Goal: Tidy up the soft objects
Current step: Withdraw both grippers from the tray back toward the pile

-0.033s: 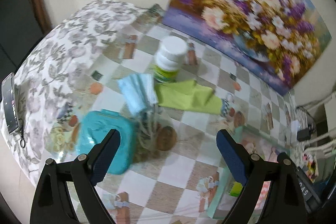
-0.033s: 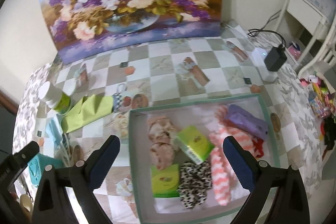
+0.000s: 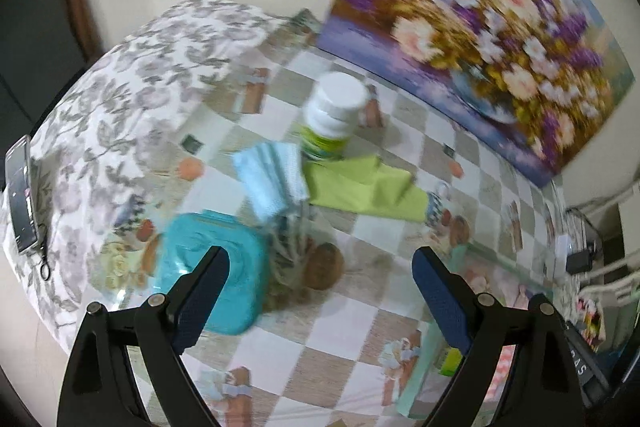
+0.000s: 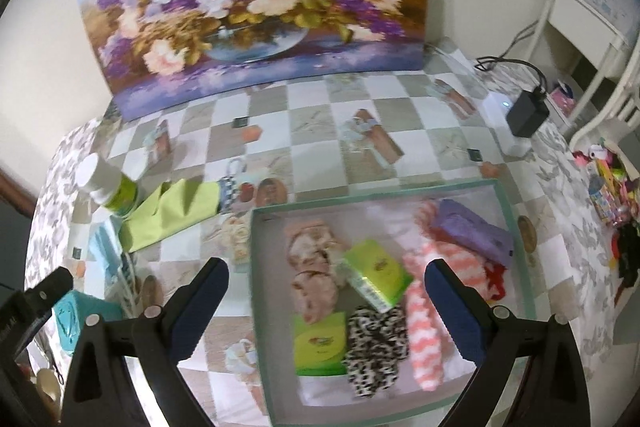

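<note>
The green cloth (image 3: pixel 366 189) lies flat on the checkered table, just in front of the white-capped bottle (image 3: pixel 334 115) and touching its base, its long axis running from the bottle toward the tray (image 4: pixel 516 223). It sits ahead of the left gripper (image 3: pixel 320 267), which is nearer to it than the right gripper (image 4: pixel 326 281). It looks thin, folded, with one raised crease. A pale blue cloth (image 3: pixel 272 183) lies beside the bottle too. Both grippers are spread wide, holding nothing.

cloth (image 4: pixel 172 213) left of box (image 4: pixel 256 267) | bottle (image 4: pixel 108 183) behind cloth
</note>
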The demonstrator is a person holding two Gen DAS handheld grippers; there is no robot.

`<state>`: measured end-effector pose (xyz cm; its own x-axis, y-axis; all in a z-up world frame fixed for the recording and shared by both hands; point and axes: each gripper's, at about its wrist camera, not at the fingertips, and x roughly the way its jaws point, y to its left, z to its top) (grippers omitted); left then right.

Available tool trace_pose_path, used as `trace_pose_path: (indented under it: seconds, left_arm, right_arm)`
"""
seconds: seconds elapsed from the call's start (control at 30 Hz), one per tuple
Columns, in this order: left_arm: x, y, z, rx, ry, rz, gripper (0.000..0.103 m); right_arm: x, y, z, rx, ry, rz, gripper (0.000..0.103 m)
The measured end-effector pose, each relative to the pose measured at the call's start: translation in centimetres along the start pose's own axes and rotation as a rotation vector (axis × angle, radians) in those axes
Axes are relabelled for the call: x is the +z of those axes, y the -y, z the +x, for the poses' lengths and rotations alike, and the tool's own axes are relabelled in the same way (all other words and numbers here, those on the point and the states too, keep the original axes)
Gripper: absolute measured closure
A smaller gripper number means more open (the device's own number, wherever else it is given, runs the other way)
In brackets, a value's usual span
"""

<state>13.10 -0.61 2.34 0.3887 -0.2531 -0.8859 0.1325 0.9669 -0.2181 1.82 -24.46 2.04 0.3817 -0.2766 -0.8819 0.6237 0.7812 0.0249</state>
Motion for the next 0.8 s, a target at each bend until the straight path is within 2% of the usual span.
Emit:
trace_pose_path:
  seconds: [0.4,0.8]
  left_arm:
    - [1.8,-8.3,-1.0,0.044,0.031,-0.166,0.01]
    - [2.8,-11.7,-0.5,0.042,0.015,-0.23,0.01]
  right_arm:
    - [-0.9,-6.1,0.0,0.06,-0.011,-0.077,0.003]
    - [-1.9,-11.4,1.5,0.11,-0.038,-0.177,0.003]
